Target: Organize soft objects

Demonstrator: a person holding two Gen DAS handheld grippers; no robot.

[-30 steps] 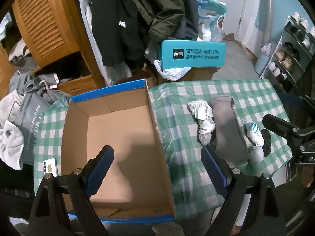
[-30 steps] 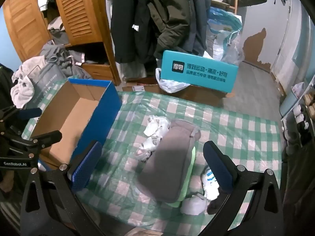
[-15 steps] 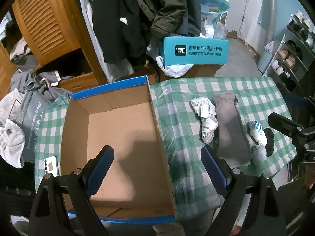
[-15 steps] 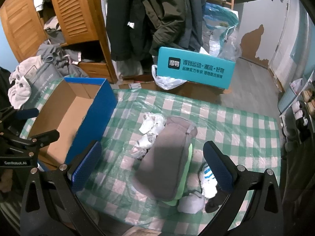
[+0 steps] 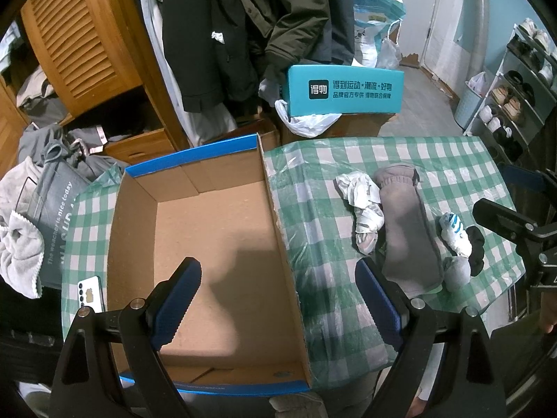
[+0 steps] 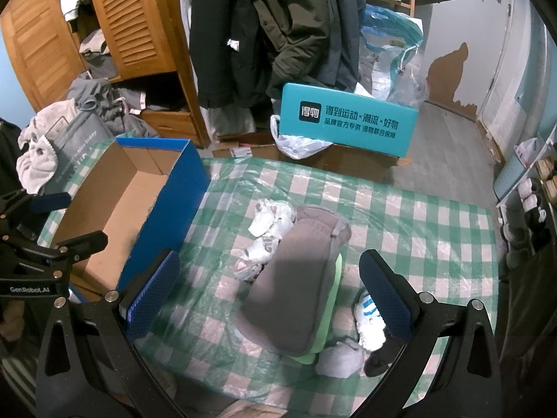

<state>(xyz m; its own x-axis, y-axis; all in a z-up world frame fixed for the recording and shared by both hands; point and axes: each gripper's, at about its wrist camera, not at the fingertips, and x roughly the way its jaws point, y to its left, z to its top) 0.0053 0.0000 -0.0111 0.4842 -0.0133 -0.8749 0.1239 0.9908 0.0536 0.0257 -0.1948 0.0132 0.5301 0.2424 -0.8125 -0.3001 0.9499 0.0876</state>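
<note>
Both grippers, left gripper [image 5: 275, 299] and right gripper [image 6: 269, 291], gape empty above one long grey slipper [image 6: 296, 278] lying lengthwise away from me.

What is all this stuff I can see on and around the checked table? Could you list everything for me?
Open cardboard box: one, brown inside with blue outside, left part of the table, nothing in it.
Green-and-white checked tablecloth: one, under clear plastic, covering the table.
Long grey padded cloth item: one, grey with a light green underside, middle of the cloth.
Crumpled white socks: a small heap, white with grey print, against the grey item's left side.
White sock with blue stripes: one, right of the grey item.
Grey balled sock: one, near table edge.
Black sock: one, beside the striped one.
White phone: one, left of the box.
Teal printed box: one, behind the table.
Left gripper: blue pads, open, over the box.
Right gripper: blue pads, open, over the grey item.
</note>
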